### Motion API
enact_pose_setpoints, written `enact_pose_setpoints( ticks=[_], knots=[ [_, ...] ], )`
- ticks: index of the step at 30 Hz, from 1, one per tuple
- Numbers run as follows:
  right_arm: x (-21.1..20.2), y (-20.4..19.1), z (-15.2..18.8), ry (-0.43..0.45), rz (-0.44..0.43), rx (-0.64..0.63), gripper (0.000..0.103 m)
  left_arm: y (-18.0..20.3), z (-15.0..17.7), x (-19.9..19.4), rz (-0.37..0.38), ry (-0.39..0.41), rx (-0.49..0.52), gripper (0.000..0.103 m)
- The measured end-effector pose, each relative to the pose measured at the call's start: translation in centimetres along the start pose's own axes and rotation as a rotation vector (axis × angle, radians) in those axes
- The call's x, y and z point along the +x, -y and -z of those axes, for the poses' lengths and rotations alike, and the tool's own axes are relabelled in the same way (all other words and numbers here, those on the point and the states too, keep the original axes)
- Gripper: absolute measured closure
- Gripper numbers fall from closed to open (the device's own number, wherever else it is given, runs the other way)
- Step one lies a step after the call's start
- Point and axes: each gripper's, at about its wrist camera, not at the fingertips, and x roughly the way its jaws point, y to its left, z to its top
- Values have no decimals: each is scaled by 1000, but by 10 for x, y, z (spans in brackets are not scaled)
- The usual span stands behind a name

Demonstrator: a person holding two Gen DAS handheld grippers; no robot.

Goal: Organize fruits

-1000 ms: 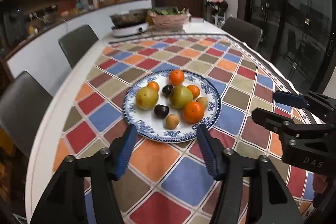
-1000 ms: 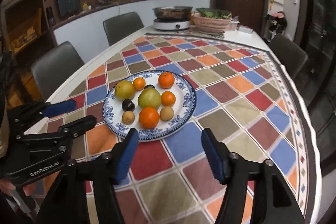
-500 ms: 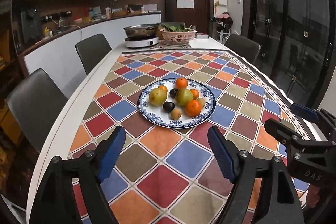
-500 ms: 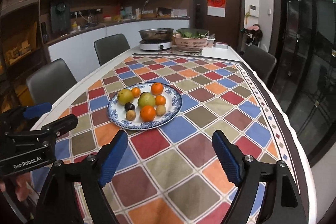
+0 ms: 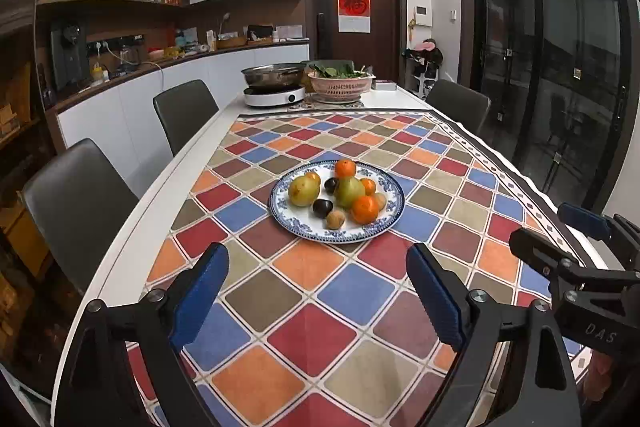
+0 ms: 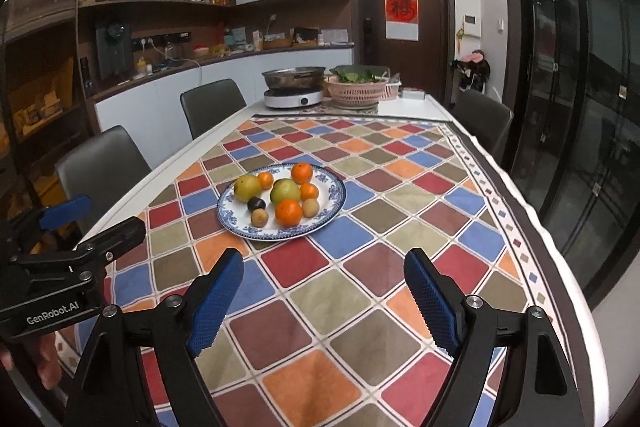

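Observation:
A blue-and-white plate [image 5: 288, 223] [image 6: 334, 209] sits mid-table on the chequered cloth. It holds several fruits: oranges [image 5: 365, 209] [image 6: 289, 212], a green pear [image 5: 348, 191] [image 6: 285, 191], a yellow-green fruit [image 5: 304, 191] [image 6: 247, 187], dark plums [image 5: 322, 207] [image 6: 256, 204] and small tan fruits [image 5: 335, 219] [image 6: 259, 217]. My left gripper [image 5: 318, 293] is open and empty, held back from the plate above the cloth. My right gripper [image 6: 323, 297] is open and empty, also short of the plate. Each gripper shows at the edge of the other's view.
At the far end of the table stand a hotpot cooker [image 5: 276, 87] and a pink basket of greens [image 5: 341, 83]. Grey chairs [image 5: 80, 203] line the left side and one [image 5: 460, 107] stands at the right. Glass doors are on the right.
Both grippers have pulled back and up from the plate, which now looks smaller and farther away. The fruits have not moved. Both grippers stay open.

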Motion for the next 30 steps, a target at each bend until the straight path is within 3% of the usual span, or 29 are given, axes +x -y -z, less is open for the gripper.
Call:
enact_pose_setpoints(
  ticks=[30],
  knots=[
    [-3,3,6,7,28,-7,20,-2,8,-7,2,-12,-11,0]
  ],
)
